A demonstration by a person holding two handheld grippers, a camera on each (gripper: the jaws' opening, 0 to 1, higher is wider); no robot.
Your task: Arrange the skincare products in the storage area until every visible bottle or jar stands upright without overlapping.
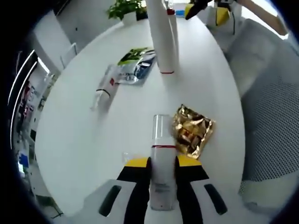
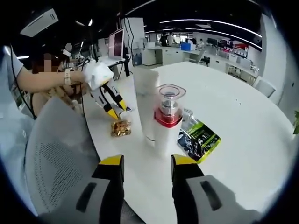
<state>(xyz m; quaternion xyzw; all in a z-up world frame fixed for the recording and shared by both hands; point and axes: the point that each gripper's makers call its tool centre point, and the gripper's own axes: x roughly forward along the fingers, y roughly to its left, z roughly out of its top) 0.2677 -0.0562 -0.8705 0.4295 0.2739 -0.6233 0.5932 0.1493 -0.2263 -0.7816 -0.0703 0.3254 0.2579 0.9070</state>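
The left gripper (image 1: 163,175) clamps a lying bottle (image 1: 162,158); a gold packet (image 1: 191,129) lies just right. The right gripper (image 2: 147,170) stands open, a red-collared pump bottle (image 2: 168,119) upright ahead.

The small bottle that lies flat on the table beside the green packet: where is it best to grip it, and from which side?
Grip the lying bottle across its white body, between the red band and its base, probably coming down from above with the jaws astride its long axis. It lies flat on the white table, touching the green packet at its far end, so the nearer half is freer.
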